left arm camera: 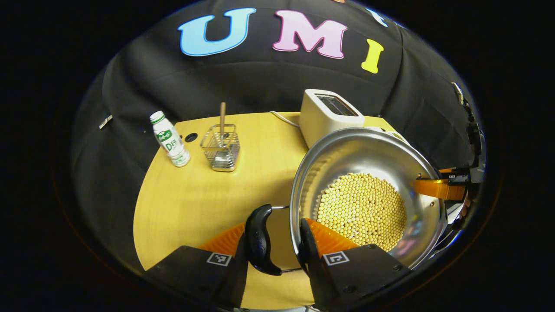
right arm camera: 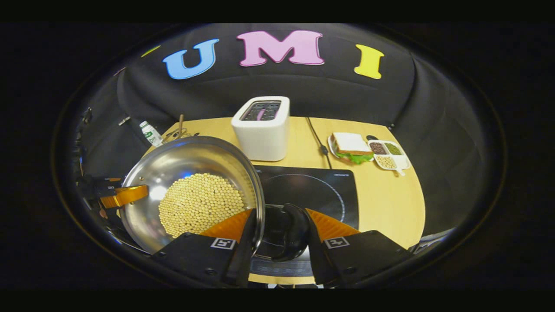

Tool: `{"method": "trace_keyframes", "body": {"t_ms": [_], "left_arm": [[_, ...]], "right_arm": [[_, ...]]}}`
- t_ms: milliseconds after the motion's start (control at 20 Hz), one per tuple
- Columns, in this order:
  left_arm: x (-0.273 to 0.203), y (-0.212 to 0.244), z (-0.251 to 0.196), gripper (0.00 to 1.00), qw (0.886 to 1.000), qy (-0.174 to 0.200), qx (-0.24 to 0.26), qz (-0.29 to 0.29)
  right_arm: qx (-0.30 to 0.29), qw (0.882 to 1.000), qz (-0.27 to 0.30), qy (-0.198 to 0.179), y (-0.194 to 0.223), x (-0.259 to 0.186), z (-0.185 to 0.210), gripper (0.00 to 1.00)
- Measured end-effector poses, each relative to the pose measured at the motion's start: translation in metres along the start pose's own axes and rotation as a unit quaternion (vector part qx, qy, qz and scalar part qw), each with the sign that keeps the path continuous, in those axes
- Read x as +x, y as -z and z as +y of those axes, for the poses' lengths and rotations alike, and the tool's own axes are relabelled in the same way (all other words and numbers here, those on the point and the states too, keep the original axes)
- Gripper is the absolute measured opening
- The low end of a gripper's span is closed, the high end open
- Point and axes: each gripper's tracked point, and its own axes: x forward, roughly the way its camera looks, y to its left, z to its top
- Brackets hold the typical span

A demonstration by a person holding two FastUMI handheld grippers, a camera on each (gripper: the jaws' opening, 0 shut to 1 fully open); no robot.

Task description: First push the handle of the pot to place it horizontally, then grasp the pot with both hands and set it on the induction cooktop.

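so the pot hangs over the table's near edge, partly above the induction cooktop, full of pale beans. the left gripper has one loop handle between its fingers, and the right gripper straddles the opposite handle; both look closed on them. it probably feels heavy, and polished steel is slick, so the handles are the spots to grip. the toaster crowds the cooktop's far edge, while the sandwich plate stays well apart.

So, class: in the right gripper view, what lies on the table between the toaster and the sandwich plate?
A black power cord runs across the table between the toaster and the sandwich plate.
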Motion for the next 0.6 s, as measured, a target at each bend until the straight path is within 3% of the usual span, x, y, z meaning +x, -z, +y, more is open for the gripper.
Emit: {"method": "trace_keyframes", "body": {"t_ms": [600], "left_arm": [[0.063, -0.019, -0.112, 0.62, 0.999, 0.025, 0.023, 0.015]], "right_arm": [[0.032, 0.999, 0.018, 0.023, 0.015, 0.025, -0.119, 0.59]]}}
